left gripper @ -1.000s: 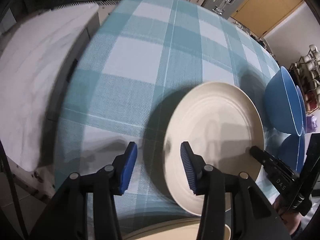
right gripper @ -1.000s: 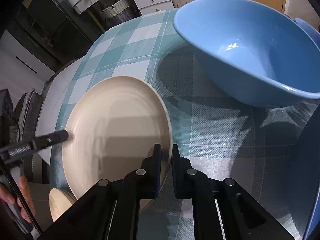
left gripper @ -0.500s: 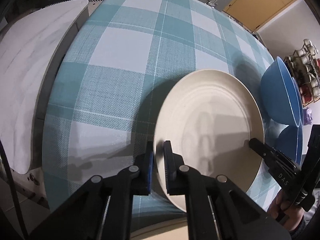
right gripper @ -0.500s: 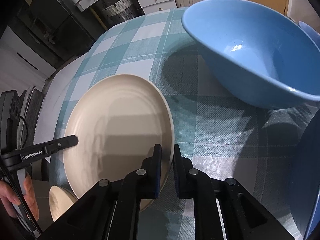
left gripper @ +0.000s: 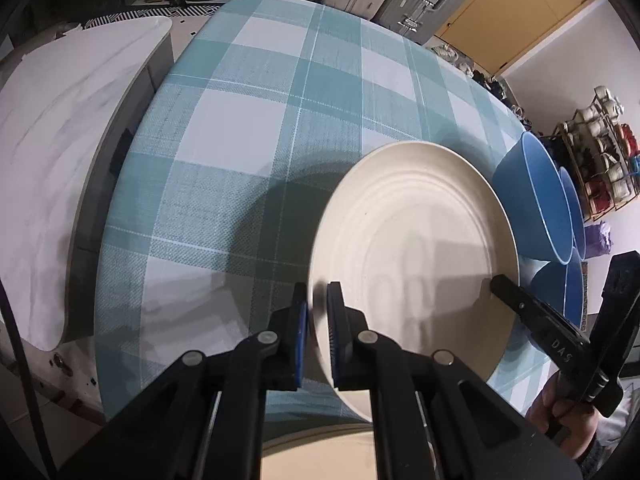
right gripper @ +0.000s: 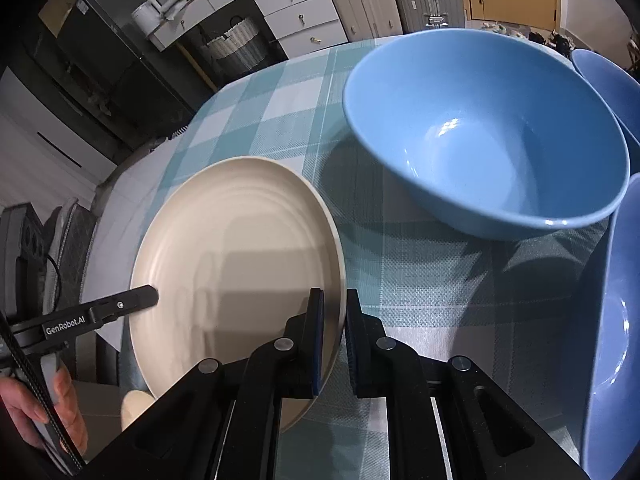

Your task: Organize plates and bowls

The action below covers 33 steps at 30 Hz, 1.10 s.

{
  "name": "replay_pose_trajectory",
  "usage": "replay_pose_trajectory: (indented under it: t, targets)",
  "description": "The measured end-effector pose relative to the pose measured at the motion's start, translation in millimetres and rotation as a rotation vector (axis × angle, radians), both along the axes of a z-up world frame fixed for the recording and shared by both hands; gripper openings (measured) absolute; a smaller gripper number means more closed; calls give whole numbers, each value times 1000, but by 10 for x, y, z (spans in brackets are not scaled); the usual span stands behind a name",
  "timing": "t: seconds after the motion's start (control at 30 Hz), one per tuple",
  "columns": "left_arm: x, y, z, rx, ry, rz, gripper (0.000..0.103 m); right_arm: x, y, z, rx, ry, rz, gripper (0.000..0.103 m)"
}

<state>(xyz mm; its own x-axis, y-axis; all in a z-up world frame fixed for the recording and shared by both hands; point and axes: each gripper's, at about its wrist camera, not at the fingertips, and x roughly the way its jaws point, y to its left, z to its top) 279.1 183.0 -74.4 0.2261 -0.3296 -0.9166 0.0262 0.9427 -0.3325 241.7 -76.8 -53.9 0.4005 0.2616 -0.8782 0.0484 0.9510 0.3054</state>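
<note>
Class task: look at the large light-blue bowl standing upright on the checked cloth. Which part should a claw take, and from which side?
Take the blue bowl by its thin rim, one finger inside and one outside, coming down from above. It stands upright and open, and its flared wall is probably too wide to span. The near-left rim, facing the cream plate, looks clear; another bowl crowds the right.

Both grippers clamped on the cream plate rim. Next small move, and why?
Probably keep lifting it level. The left gripper and right gripper pinch opposite rims of the round cream ribbed plate. Its shadow on the teal checked tablecloth suggests little clearance, and another cream plate lies just below.
</note>
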Motion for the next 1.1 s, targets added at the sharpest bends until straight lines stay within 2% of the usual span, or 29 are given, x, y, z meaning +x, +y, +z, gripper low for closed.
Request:
replay_pose_trajectory:
  t: [0.23, 0.77, 0.97, 1.1]
  targets:
    - [-78, 17, 109, 22, -3, 4, 6, -51, 91, 166, -20, -9, 22, 8]
    - [-521, 134, 339, -16, -14, 31, 7, -412, 182, 558, -21, -32, 38, 7]
    - [-771, 219, 353, -10, -11, 53, 7, -616, 236, 595, -2, -29, 41, 7]
    - [-1005, 257, 288, 27, -9, 68, 8, -778, 314, 579, 5, -24, 57, 7]
